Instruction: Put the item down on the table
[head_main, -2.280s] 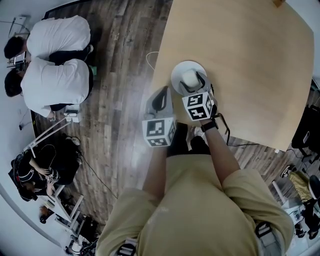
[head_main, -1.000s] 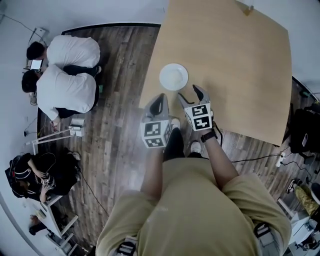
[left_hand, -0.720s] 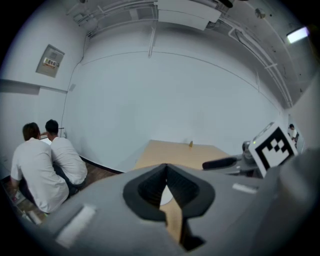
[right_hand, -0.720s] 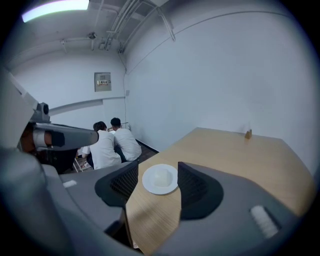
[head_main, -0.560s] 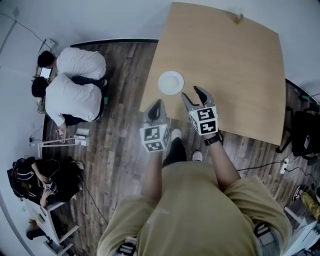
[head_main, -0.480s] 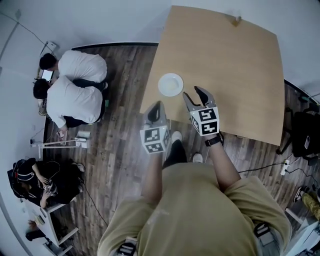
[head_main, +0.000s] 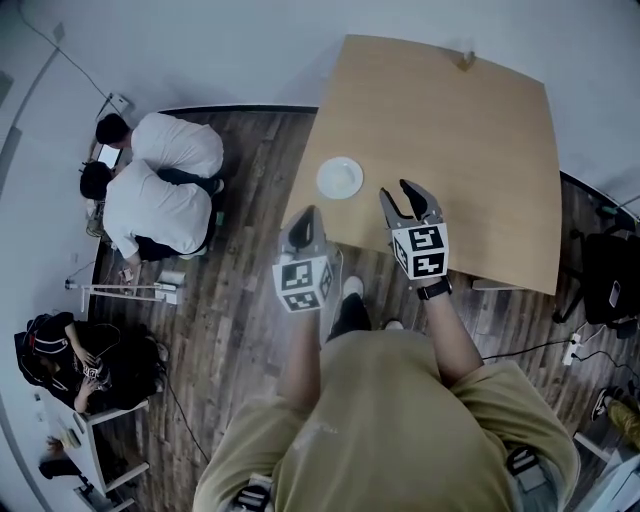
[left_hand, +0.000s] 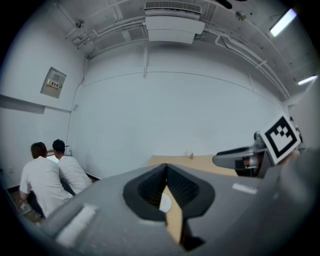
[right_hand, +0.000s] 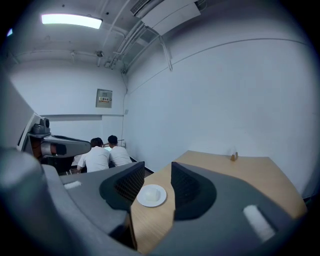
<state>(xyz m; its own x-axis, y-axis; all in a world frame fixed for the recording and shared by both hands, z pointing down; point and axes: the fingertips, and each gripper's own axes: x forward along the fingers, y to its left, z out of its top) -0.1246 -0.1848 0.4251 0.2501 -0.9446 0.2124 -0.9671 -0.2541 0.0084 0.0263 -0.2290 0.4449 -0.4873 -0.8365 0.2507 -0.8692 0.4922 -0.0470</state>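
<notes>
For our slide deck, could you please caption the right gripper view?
Open right tongs frame a white plate on the wooden table.

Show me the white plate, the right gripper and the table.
white plate (head_main: 324, 182): head view, left rim.
right gripper (head_main: 395, 190): head view, midway between its fingertips.
table (head_main: 455, 140): head view, bare top.

white plate; pale tan table; dark brown plank floor; left gripper and right gripper grey, with black-and-white square markers
</notes>
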